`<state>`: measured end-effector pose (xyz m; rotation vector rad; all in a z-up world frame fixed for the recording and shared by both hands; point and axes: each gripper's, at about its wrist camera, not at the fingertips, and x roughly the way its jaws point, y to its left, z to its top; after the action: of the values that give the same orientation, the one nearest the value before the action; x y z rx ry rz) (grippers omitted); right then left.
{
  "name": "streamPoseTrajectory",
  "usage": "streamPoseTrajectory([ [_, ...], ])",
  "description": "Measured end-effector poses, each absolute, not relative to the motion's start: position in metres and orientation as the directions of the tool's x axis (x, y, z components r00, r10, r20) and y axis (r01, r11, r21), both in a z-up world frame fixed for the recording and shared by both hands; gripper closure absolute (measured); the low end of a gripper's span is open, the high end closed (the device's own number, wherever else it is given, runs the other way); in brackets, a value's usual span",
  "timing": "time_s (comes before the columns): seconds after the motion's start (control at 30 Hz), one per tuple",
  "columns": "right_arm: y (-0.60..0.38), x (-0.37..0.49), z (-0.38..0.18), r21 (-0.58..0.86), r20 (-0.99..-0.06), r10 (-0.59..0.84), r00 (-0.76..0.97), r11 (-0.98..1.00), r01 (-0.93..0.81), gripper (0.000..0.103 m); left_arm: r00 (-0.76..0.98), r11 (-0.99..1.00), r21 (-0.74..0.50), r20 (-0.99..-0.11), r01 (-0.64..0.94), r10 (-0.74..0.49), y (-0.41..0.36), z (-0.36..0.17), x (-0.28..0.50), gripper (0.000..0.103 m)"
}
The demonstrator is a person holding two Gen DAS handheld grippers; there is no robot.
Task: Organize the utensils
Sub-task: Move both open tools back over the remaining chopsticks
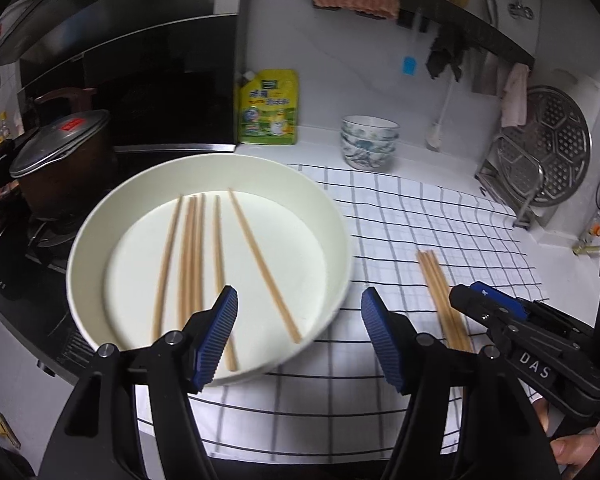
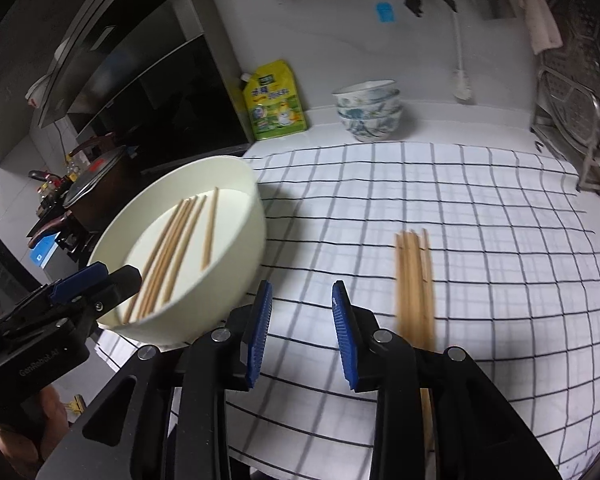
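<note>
Both the left tongs (image 1: 298,312) and the right tongs (image 2: 302,306) point downward, jaws apart, gripping nothing.

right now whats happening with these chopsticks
A person holds tongs in each hand over a checked cloth on a kitchen counter. Several chopsticks lie loose in a white basin; a few more lie together in a bundle on the cloth. Both the left tongs and the right tongs are open and hold nothing, so the sorting looks partway done.
</note>
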<state>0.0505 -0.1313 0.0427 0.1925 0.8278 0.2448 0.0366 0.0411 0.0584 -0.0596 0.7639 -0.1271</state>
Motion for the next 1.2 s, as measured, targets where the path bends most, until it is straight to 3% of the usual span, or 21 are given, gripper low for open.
streamPoseTrajectory([
  [0.6, -0.217, 0.035, 0.015, 0.216, -0.739, 0.195, 0.645, 0.975, -0.047, 0.067, 0.656, 0.977, -0.109, -0.727, 0.182, -0.203, -0.037, 0.034, 0.027, 0.038],
  [1.2, -0.223, 0.053, -0.032, 0.178, -0.806, 0.186, 0.561, 0.982, -0.07, 0.064, 0.626, 0.987, -0.063, -0.766, 0.147, -0.142, -0.07, -0.01, 0.033, 0.026],
])
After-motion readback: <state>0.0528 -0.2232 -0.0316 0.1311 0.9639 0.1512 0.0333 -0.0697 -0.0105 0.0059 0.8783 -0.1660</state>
